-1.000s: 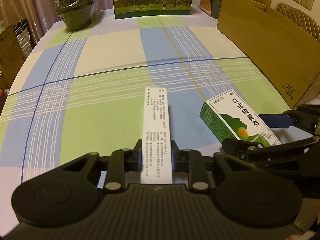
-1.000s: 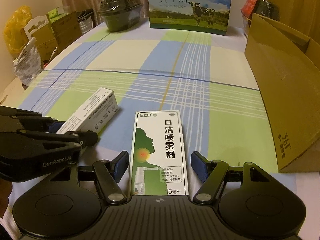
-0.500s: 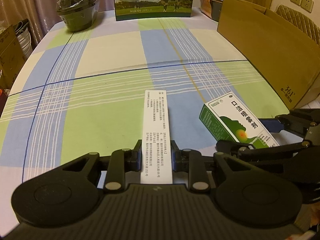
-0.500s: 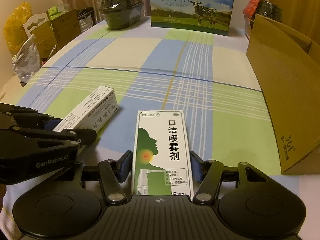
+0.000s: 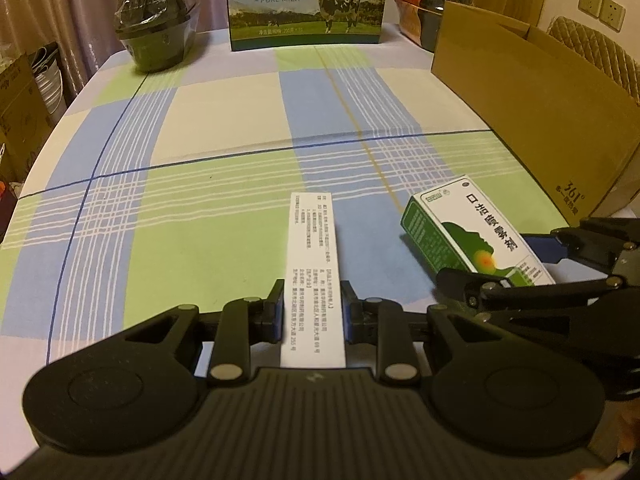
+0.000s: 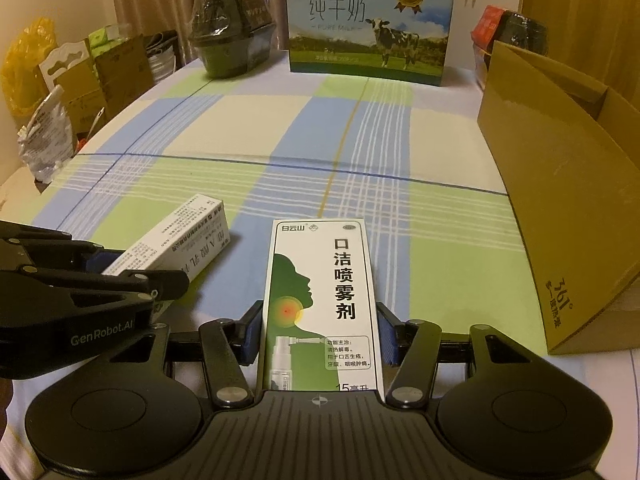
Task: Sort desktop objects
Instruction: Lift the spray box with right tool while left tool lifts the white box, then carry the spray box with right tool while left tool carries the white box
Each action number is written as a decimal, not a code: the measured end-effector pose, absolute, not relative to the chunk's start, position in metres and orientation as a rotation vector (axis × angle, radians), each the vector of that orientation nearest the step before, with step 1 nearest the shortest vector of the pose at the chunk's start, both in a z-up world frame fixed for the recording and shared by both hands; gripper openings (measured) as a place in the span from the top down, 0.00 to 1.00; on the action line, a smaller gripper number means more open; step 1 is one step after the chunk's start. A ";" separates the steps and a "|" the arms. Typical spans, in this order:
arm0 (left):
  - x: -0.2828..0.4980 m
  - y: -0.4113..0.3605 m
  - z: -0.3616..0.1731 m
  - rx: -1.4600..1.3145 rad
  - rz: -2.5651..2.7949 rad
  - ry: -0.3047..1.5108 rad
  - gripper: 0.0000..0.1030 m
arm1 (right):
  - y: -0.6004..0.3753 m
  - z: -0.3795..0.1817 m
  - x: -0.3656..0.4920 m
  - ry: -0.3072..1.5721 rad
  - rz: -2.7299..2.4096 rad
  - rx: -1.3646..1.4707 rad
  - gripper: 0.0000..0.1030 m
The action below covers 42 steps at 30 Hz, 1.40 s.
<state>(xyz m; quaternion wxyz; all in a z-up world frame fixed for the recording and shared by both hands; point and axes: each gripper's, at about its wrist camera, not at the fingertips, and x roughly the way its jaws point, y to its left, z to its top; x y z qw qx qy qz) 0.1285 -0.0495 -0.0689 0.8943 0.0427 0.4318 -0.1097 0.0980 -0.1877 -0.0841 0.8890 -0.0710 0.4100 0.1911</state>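
Observation:
A long white medicine box (image 5: 312,248) with black print sticks forward from my left gripper (image 5: 312,308), which is shut on its near end. The same box (image 6: 180,240) and left gripper (image 6: 140,266) show at the left of the right wrist view. A green and white throat spray box (image 6: 320,280) lies lengthwise between the blue pads of my right gripper (image 6: 320,320), and both pads press on its sides. In the left wrist view this spray box (image 5: 472,232) sits to the right, in the right gripper (image 5: 516,264). Both boxes are low over the checked tablecloth (image 5: 200,220).
An open brown cardboard box (image 6: 560,200) stands at the right edge of the table. At the back are a milk gift carton (image 6: 368,24) and a wrapped dark bowl pack (image 6: 228,36), with another pack (image 5: 436,4) behind the cardboard box. Bags and cartons crowd the floor at the left.
The right gripper's jaws have come together onto the sides of the spray box. The left gripper and its white box have stayed put.

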 end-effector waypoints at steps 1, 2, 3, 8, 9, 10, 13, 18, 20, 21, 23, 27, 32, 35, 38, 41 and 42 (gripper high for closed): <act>0.128 -0.050 -0.068 0.089 -0.230 0.893 0.79 | -0.188 -0.083 0.098 0.851 0.395 -0.147 0.49; 0.128 -0.051 -0.068 0.090 -0.232 0.892 0.79 | -0.189 -0.083 0.098 0.850 0.392 -0.146 0.49; 0.128 -0.052 -0.067 0.091 -0.235 0.892 0.79 | -0.190 -0.082 0.097 0.847 0.389 -0.145 0.49; 0.125 -0.051 -0.066 0.083 -0.230 0.884 0.79 | -0.195 -0.078 0.097 0.842 0.372 -0.132 0.49; 0.124 -0.050 -0.066 0.079 -0.228 0.882 0.79 | -0.196 -0.077 0.097 0.841 0.370 -0.129 0.49; 0.124 -0.050 -0.065 0.075 -0.227 0.878 0.79 | -0.196 -0.076 0.096 0.838 0.369 -0.128 0.49; 0.123 -0.049 -0.061 0.074 -0.222 0.864 0.79 | -0.197 -0.073 0.095 0.831 0.369 -0.126 0.49; 0.121 -0.048 -0.056 0.068 -0.226 0.858 0.79 | -0.200 -0.066 0.095 0.816 0.366 -0.128 0.49; 0.120 -0.050 -0.052 0.074 -0.231 0.853 0.79 | -0.203 -0.061 0.095 0.810 0.360 -0.123 0.49; 0.119 -0.051 -0.050 0.083 -0.232 0.847 0.79 | -0.204 -0.057 0.095 0.807 0.358 -0.117 0.49; 0.119 -0.053 -0.043 0.086 -0.236 0.835 0.79 | -0.207 -0.049 0.094 0.793 0.354 -0.113 0.49; 0.117 -0.058 -0.027 0.090 -0.229 0.805 0.79 | -0.216 -0.031 0.091 0.766 0.342 -0.100 0.49; 0.108 -0.067 -0.003 0.072 -0.230 0.773 0.79 | -0.229 -0.007 0.085 0.730 0.325 -0.079 0.49; 0.103 -0.076 0.013 0.070 -0.239 0.748 0.79 | -0.237 0.009 0.080 0.705 0.316 -0.064 0.49; 0.098 -0.086 0.030 0.066 -0.247 0.722 0.79 | -0.244 0.024 0.074 0.678 0.307 -0.054 0.49; 0.092 -0.098 0.044 0.074 -0.262 0.700 0.79 | -0.253 0.040 0.069 0.652 0.297 -0.040 0.49; 0.089 -0.101 0.048 0.077 -0.266 0.693 0.79 | -0.256 0.044 0.067 0.645 0.292 -0.036 0.49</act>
